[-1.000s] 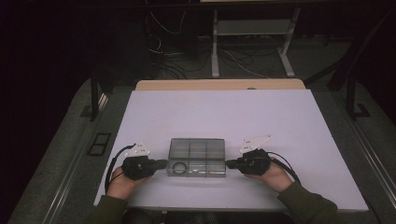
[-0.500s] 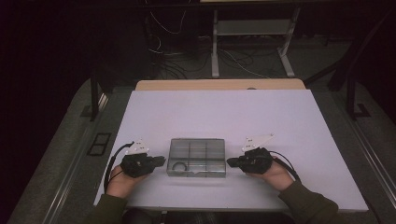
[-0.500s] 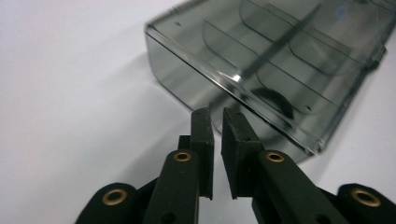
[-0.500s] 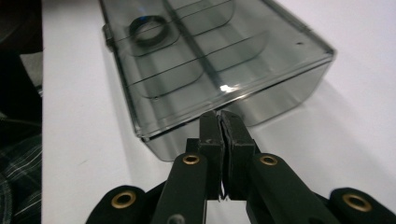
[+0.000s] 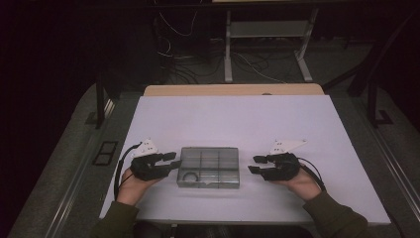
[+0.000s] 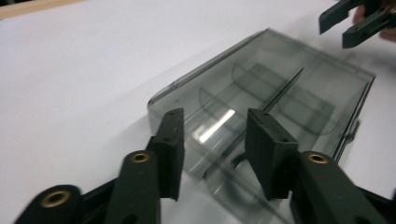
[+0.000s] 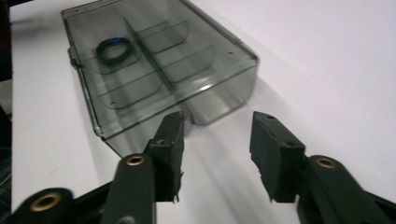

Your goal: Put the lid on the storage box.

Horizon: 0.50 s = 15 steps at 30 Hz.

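Ring [image 7: 114, 50] inside box [image 7: 187, 51], right gripper view.

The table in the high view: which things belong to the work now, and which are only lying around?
Belongs to the work:
- smoky clear compartment box, lid shut
- dark ring inside it
- left gripper, open
- right gripper, open

Just around:
- cables on the floor
- metal stand behind the table

A white table [image 5: 237, 119] carries one smoky, lidded compartment box [image 5: 209, 167] near its front edge.
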Available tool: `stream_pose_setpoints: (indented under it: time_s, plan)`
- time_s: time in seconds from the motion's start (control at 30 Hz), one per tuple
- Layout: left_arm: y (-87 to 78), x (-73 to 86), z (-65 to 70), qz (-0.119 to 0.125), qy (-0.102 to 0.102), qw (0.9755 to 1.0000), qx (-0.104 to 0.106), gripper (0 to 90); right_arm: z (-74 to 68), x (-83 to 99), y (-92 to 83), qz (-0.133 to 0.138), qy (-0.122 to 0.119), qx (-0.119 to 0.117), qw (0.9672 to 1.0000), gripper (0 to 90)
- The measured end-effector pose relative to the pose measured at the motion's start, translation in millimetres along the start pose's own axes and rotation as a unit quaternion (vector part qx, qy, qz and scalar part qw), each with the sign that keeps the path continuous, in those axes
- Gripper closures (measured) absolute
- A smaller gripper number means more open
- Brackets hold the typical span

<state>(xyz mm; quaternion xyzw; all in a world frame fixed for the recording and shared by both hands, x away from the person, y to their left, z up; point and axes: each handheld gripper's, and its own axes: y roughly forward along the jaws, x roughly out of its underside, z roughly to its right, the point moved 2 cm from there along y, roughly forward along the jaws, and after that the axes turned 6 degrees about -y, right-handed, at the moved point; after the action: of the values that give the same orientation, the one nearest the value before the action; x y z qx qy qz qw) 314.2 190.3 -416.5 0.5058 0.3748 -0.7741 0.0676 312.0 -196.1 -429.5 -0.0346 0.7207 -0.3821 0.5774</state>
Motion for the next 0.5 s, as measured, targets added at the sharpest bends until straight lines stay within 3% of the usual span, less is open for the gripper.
stream_pose_setpoints:
  time_s: [0.3,0.5]
  plan:
    - [12.2,-9.8,7.4,0.005,0.019,0.9997,0.015,38.0,11.9,18.4,-22.1,0.009,0.019,0.038,0.9991,39.3]
    - [19.5,-12.3,10.0,0.012,0.019,0.9994,0.027,29.1,15.9,33.3,-41.2,0.021,0.027,0.06,0.9976,32.9]
